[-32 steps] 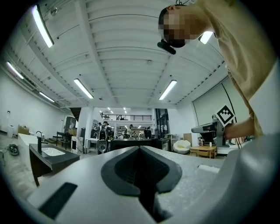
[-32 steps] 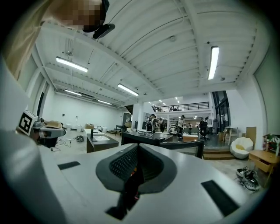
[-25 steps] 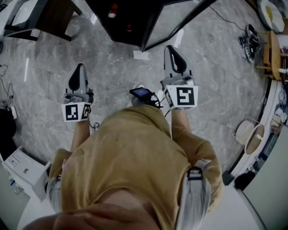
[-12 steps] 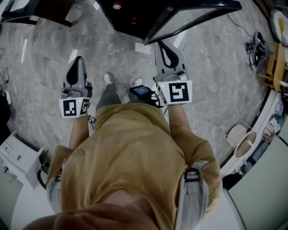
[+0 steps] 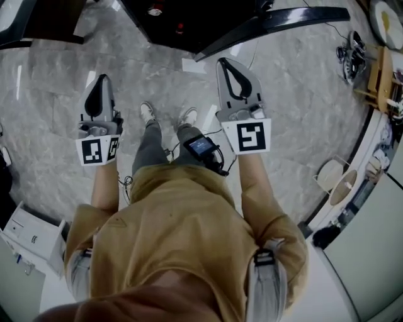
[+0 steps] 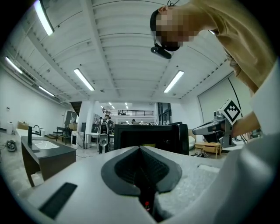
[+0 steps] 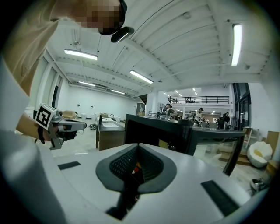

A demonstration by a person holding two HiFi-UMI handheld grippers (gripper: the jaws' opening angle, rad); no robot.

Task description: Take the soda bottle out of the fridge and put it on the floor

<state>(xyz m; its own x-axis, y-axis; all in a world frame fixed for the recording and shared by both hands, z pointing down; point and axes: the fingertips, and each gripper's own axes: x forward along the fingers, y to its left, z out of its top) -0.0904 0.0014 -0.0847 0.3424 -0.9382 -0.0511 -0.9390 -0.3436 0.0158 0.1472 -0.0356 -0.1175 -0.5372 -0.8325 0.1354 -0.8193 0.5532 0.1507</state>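
The print that can be made out is the black-and-white square markers on each gripper's cube. Both forearms reach straight ahead, roughly level, one on either side of the person's legs. The left gripper [image 5: 99, 78] is clenched on nothing, over the grey marble floor [image 5: 50, 82]. The right gripper [image 5: 228, 64], also clenched and empty, points towards the dark fridge [image 5: 189, 19], near its open glass door [image 5: 277, 20]. Two small red-topped things [image 5: 180, 27] sit inside the fridge; which is the soda bottle cannot be told
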